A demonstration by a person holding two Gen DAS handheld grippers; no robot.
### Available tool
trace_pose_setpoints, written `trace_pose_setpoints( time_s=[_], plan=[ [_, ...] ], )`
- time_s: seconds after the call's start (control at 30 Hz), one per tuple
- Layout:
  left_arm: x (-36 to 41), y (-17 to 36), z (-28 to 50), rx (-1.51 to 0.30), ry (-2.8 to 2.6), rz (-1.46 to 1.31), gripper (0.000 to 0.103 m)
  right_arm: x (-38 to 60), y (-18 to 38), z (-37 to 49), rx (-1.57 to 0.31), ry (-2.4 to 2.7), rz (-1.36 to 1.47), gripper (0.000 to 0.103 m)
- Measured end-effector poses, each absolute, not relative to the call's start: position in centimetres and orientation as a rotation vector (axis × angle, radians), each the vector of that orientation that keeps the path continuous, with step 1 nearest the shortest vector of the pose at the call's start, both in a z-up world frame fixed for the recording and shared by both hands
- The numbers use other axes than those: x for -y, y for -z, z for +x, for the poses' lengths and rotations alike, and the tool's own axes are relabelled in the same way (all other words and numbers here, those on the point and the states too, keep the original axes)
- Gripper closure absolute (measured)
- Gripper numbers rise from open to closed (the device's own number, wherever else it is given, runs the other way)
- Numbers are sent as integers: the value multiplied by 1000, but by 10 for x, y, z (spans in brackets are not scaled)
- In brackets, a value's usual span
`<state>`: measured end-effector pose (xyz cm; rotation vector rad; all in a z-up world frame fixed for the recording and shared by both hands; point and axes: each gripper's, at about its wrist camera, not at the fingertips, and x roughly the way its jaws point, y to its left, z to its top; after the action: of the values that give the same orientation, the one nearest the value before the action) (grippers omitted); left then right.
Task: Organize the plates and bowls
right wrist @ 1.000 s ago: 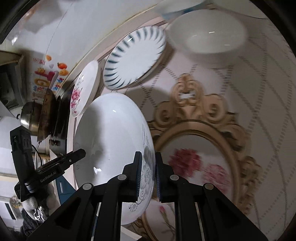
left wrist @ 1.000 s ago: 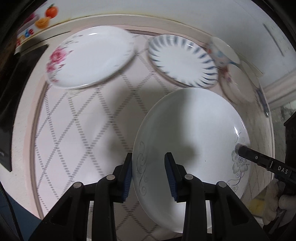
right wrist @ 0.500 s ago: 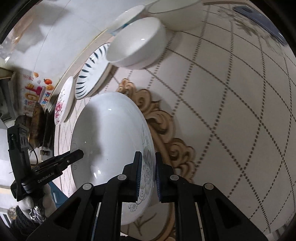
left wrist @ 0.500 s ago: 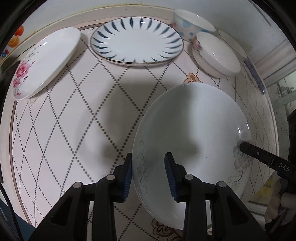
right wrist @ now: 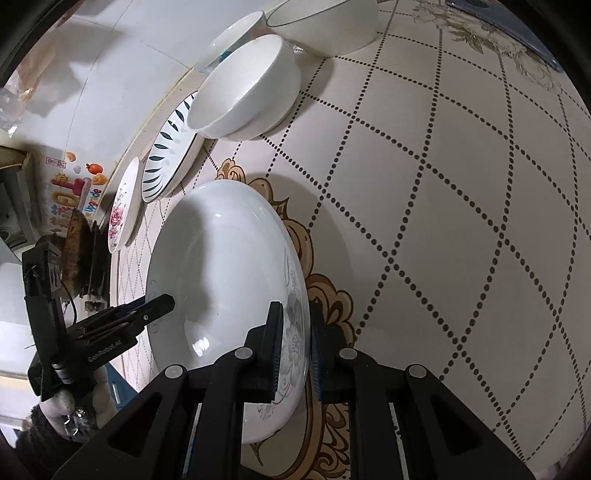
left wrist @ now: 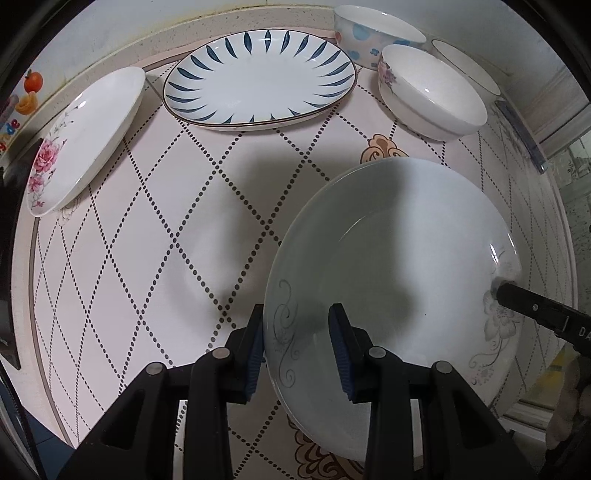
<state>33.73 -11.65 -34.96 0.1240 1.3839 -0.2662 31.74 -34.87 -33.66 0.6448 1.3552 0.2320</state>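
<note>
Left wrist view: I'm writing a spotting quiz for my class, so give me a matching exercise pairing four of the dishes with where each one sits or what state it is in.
Things:
1. white plate with pink roses
2. blue-striped white oval plate
3. large white plate with grey flower print
4. white bowl with blue dots

Places or states:
A. held at its rim by the right gripper
B. far left of the table
C. back, against the wall
D. back centre, lying flat

Pairs: 1-B, 2-D, 3-A, 4-C
</note>
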Motion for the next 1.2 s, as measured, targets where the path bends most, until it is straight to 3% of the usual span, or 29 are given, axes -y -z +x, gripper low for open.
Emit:
trace_pose_setpoints(
  time_s=[0.57, 0.8, 0.9, 0.97, 1.2],
  plan=[
    [124, 348, 340, -1406, 273, 148, 72, 343, 338, 321, -1400, -209, 691, 85],
    [71, 289, 351, -1290, 283, 84, 67, 361, 304, 321, -1360, -136, 750, 83],
    [37, 273, 370, -1264, 272, 22, 64, 350, 263, 333, -1296, -132, 778, 72],
    [10, 269, 390, -1254, 259, -37, 64, 331, 245, 348, -1272, -155, 788, 54],
    [-99, 291, 468, -1236, 86, -150, 64, 186, 233, 472, -1301, -383, 810, 52]
  ],
)
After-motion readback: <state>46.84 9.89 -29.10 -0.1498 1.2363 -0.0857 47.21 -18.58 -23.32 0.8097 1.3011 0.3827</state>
